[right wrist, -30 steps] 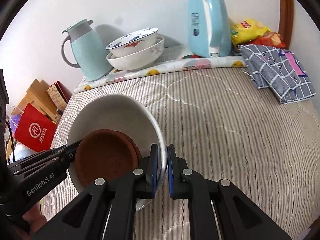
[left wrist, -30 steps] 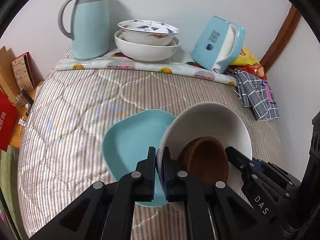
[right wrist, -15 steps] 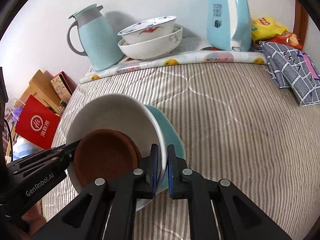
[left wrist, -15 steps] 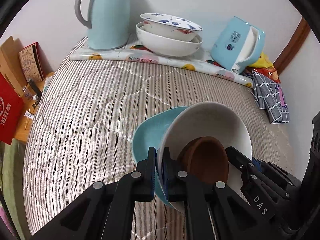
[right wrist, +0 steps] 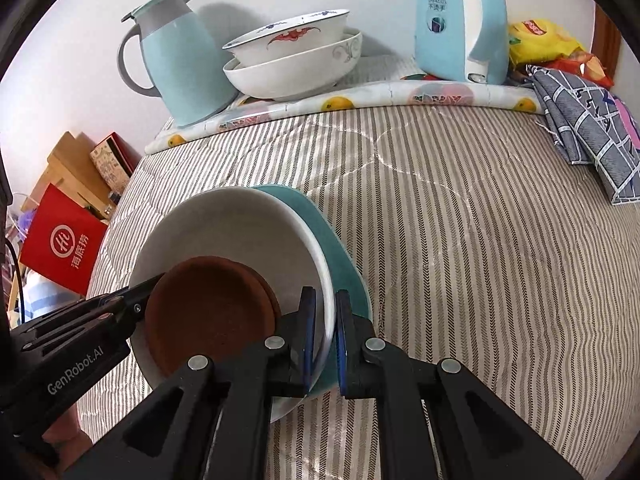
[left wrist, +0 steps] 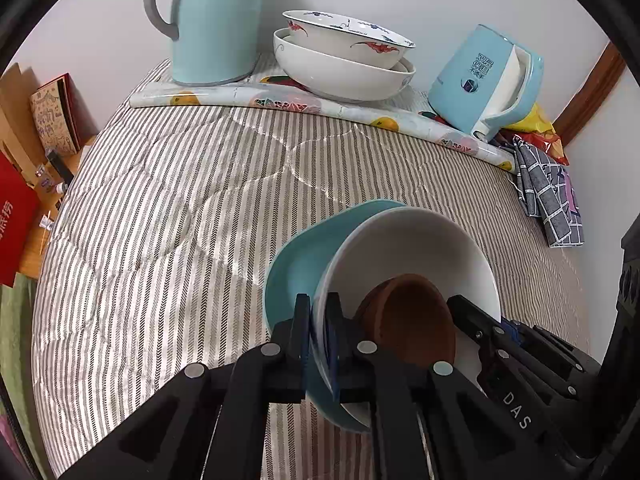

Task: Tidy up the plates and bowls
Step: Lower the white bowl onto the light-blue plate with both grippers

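With both jaws pinching the round white ceramic bowl's (left wrist: 412, 240) opposite rims, uneven release could tip its small brown dish (right wrist: 208, 312) onto the teal plate (left wrist: 296, 264) beneath.

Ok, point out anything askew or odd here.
The kettle at the back leans over in the left wrist view. The white bowl, clamped at opposite rims by the left gripper and right gripper, sits off-centre over the teal plate. No spills or damage.
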Demonstrator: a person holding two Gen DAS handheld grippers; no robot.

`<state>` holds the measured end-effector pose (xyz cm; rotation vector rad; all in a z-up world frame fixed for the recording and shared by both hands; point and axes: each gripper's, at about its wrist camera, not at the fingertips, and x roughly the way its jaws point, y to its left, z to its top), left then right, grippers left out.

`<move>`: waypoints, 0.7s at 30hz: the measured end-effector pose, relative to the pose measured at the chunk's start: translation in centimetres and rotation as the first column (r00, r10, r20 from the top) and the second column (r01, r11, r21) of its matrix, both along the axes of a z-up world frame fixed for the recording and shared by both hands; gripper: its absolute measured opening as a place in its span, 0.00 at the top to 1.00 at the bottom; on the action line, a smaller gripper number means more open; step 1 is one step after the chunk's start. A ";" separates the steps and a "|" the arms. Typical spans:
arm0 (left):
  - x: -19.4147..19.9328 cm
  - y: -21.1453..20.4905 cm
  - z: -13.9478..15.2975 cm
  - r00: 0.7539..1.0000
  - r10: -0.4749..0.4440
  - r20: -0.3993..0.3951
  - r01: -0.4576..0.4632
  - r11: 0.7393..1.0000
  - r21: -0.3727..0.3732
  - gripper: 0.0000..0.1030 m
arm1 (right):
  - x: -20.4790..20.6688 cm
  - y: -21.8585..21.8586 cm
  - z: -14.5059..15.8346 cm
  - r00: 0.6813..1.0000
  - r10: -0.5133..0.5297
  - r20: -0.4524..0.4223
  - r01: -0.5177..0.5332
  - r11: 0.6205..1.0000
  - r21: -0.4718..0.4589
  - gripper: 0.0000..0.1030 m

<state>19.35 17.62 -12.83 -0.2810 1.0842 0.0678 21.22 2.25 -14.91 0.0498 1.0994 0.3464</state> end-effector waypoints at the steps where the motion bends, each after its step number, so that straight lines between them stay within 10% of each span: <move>1: 0.1 0.0 -0.1 1.000 0.000 0.001 0.000 1.000 0.002 0.92 | 0.1 0.0 0.0 1.000 0.002 0.001 -0.002 1.000 0.000 0.91; 21: 1.1 0.7 -0.8 1.000 -0.013 -0.009 0.013 0.998 -0.064 0.91 | 1.5 0.0 -0.5 1.000 0.019 -0.014 -0.018 1.000 0.006 0.90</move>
